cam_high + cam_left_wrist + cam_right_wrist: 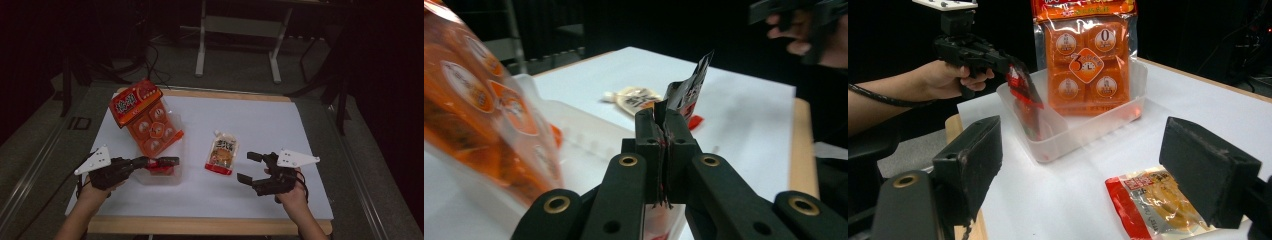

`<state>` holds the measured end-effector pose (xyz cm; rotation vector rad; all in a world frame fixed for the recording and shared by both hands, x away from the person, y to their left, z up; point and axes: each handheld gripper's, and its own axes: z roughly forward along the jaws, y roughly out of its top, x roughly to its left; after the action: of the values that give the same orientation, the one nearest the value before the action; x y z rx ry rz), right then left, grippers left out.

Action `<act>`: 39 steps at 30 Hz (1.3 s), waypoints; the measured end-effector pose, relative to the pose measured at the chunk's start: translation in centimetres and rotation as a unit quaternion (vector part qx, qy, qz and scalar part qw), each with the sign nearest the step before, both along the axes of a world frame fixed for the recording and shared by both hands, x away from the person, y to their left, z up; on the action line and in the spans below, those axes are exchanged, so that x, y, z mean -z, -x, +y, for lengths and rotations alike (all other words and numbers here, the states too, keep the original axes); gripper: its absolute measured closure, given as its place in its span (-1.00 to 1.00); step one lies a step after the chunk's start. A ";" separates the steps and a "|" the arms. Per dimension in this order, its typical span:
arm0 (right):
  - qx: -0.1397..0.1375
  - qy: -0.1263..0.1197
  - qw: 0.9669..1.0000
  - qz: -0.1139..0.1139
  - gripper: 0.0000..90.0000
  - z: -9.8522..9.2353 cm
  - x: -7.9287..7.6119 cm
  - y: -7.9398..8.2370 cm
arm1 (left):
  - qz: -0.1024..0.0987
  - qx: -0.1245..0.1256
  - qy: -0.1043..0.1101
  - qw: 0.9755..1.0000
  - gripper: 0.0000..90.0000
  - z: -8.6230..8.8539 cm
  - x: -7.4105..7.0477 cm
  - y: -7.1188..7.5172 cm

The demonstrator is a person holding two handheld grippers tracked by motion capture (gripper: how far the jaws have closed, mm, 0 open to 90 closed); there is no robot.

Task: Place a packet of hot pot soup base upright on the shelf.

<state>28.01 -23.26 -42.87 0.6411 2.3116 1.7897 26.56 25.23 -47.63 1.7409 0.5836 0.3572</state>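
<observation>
My left gripper is shut on the edge of a small red and black packet, which hangs over the near end of a clear plastic bin. A large orange snack package stands tilted in that bin's far end. On the white tabletop right of the bin lies a flat sauce pouch with a red bottom edge. My right gripper is open just right of the pouch, with nothing between its fingers. The right gripper view also shows the pouch, the bin and the held packet.
A white sheet covers the wooden table, with open surface behind and right of the pouch. Beyond the table stand a white desk frame and dark chair legs on a grey floor.
</observation>
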 end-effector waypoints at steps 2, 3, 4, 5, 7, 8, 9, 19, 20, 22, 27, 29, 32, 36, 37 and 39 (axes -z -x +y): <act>0.000 -0.001 1.000 0.004 -0.63 0.0 0.0 0.0 | -0.003 0.000 0.000 1.000 0.96 0.1 0.2 0.0; -0.001 0.000 1.000 0.004 -0.63 0.1 0.1 0.0 | -0.002 0.002 0.000 1.000 0.95 0.2 0.2 0.0; -0.001 0.000 1.000 0.003 -0.63 0.1 0.1 0.0 | -0.006 -0.001 -0.002 1.000 0.95 0.2 0.2 0.0; -0.002 0.000 1.000 0.003 -0.64 0.1 0.1 0.0 | -0.006 -0.002 -0.002 1.000 0.94 0.2 0.2 0.0; -0.003 0.001 1.000 0.003 -0.64 0.2 0.1 0.0 | -0.008 -0.005 -0.003 1.000 0.93 0.2 0.2 0.0; -0.003 0.003 1.000 0.002 -0.64 0.2 0.1 0.0 | -0.008 -0.009 -0.004 1.000 0.91 0.2 0.1 0.0; -0.004 0.002 1.000 0.003 -0.64 0.2 0.1 0.0 | -0.003 -0.010 -0.001 1.000 0.90 0.2 0.1 -0.1; 0.004 0.012 0.999 -0.030 -0.68 0.1 -0.3 0.2 | -0.015 -0.019 0.007 1.000 0.48 0.1 -1.0 0.1; 0.006 0.014 0.999 -0.033 -0.68 0.1 -0.3 0.2 | -0.017 -0.020 0.006 1.000 0.45 0.1 -1.2 0.1; 0.006 0.015 0.999 -0.035 -0.68 0.1 -0.3 0.2 | -0.019 -0.022 0.007 1.000 0.32 0.0 -1.3 0.0; 0.007 0.015 0.999 -0.033 -0.68 0.0 -0.3 0.0 | -0.019 -0.041 0.010 0.999 -0.06 -0.6 -2.1 0.0; 0.009 0.014 0.999 -0.029 -0.68 0.0 -0.3 0.0 | -0.016 -0.048 0.019 0.999 -0.20 -0.8 -2.3 0.1; 0.015 0.009 1.000 -0.024 -0.68 -0.1 -0.4 0.0 | -0.004 -0.042 0.021 0.999 -0.57 -1.2 -2.6 -0.1; 0.019 0.013 1.000 -0.015 -0.69 -0.3 -0.4 -0.2 | -0.008 -0.057 0.021 0.998 -0.79 -1.9 -3.2 0.2; 0.020 0.014 1.000 -0.014 -0.69 -0.3 -0.4 -0.2 | -0.009 -0.056 0.020 0.998 -0.82 -2.0 -3.3 0.3; 0.022 0.016 1.000 -0.011 -0.69 -0.3 -0.4 -0.3 | -0.012 -0.050 0.016 0.999 -0.82 -2.5 -3.6 0.5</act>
<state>28.33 -23.61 -42.43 0.6574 2.2887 1.7285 26.03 22.75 -44.01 1.6781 0.6578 0.4373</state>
